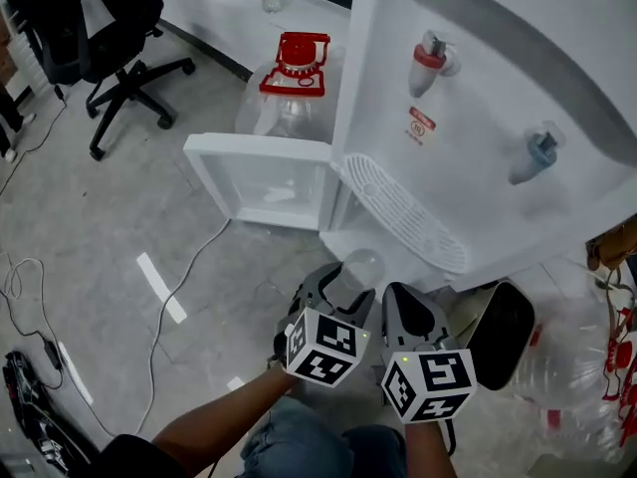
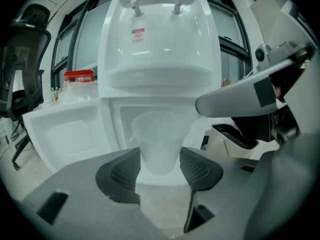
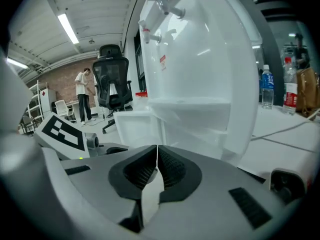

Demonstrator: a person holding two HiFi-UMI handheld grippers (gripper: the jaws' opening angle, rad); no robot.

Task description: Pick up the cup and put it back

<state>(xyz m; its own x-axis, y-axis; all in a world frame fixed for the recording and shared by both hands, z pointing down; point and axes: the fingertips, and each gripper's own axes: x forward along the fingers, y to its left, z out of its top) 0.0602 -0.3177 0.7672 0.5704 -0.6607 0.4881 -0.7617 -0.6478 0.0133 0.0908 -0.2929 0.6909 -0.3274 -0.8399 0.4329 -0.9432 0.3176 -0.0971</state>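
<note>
A translucent plastic cup (image 1: 360, 265) stands upright between the jaws of my left gripper (image 1: 343, 279), low in front of the white water dispenser (image 1: 498, 118). In the left gripper view the cup (image 2: 159, 144) fills the gap and both dark pads (image 2: 122, 171) touch its sides, so that gripper (image 2: 160, 166) is shut on it. Behind the cup is the dispenser's lower compartment with its door (image 1: 264, 182) swung open. My right gripper (image 1: 413, 312) hangs just right of the left one. Its pads (image 3: 172, 166) meet with nothing between them.
A large water jug with a red cap (image 1: 294, 78) stands behind the open door. The drip grille (image 1: 403, 217) juts out above the cup. A black office chair (image 1: 109, 38) is at the far left, cables (image 1: 20, 287) lie on the floor, and another clear jug (image 1: 587, 366) sits at right.
</note>
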